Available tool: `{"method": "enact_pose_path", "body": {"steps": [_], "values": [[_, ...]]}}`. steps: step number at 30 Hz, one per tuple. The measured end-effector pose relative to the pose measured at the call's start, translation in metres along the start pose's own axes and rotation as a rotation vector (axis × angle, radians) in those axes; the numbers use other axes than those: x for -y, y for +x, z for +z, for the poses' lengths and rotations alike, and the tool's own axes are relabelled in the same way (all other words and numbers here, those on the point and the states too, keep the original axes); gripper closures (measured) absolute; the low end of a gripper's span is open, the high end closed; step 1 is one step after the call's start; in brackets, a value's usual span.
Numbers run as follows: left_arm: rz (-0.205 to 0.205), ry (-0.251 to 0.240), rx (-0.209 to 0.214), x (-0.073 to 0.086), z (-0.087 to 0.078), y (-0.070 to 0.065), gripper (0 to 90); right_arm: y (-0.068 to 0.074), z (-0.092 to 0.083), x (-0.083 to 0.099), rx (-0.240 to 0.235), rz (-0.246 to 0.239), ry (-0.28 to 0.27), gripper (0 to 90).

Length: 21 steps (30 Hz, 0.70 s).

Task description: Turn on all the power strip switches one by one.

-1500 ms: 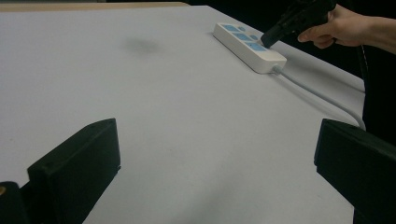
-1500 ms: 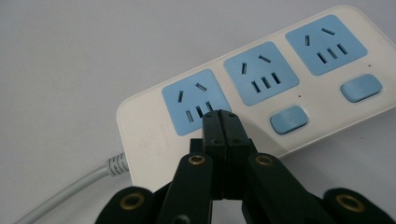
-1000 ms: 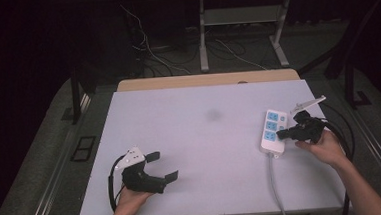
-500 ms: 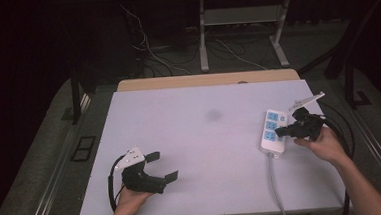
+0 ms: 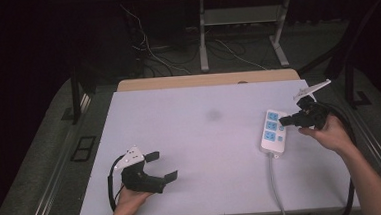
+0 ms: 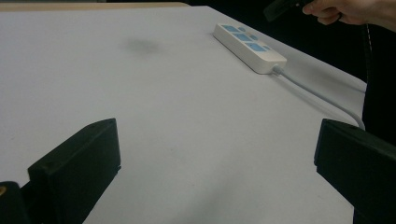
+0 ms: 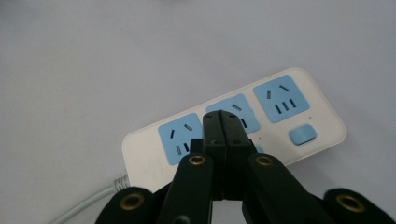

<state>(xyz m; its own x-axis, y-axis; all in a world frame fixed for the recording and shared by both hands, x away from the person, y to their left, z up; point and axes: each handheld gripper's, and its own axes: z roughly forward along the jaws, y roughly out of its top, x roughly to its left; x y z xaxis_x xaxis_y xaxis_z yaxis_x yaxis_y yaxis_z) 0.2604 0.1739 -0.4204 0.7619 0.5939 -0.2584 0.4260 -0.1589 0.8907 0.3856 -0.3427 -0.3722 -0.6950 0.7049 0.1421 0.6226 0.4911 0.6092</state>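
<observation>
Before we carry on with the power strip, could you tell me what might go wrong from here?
1. The right gripper hangs shut over the power strip; pushing down off-centre could miss the blue switch and jab a socket instead.
2. The strip lies loose near the table's right edge, so a push might slide it.
3. Its grey cord trails off the front edge and could snag a forearm.

High view: fixed above the near edge of the counter (image 5: 205, 136), facing forward and down. Left gripper view: low, looking across the counter toward the far power strip (image 6: 250, 47). Right gripper view: close above the same power strip, looking down; all three share it.
</observation>
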Motion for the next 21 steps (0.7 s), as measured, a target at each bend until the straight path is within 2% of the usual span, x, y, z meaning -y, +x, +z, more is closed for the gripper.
{"method": "enact_pose_path", "body": {"steps": [8, 21], "values": [[0.001, 0.001, 0.0, 0.0, -0.001, 0.001, 0.0, -0.01, -0.005, -0.002, 0.012, 0.014, -0.017, 90.0], [0.0, -0.001, -0.001, 0.0, -0.001, 0.001, 0.0, -0.023, 0.004, 0.001, 0.006, 0.043, -0.009, 90.0]]}}
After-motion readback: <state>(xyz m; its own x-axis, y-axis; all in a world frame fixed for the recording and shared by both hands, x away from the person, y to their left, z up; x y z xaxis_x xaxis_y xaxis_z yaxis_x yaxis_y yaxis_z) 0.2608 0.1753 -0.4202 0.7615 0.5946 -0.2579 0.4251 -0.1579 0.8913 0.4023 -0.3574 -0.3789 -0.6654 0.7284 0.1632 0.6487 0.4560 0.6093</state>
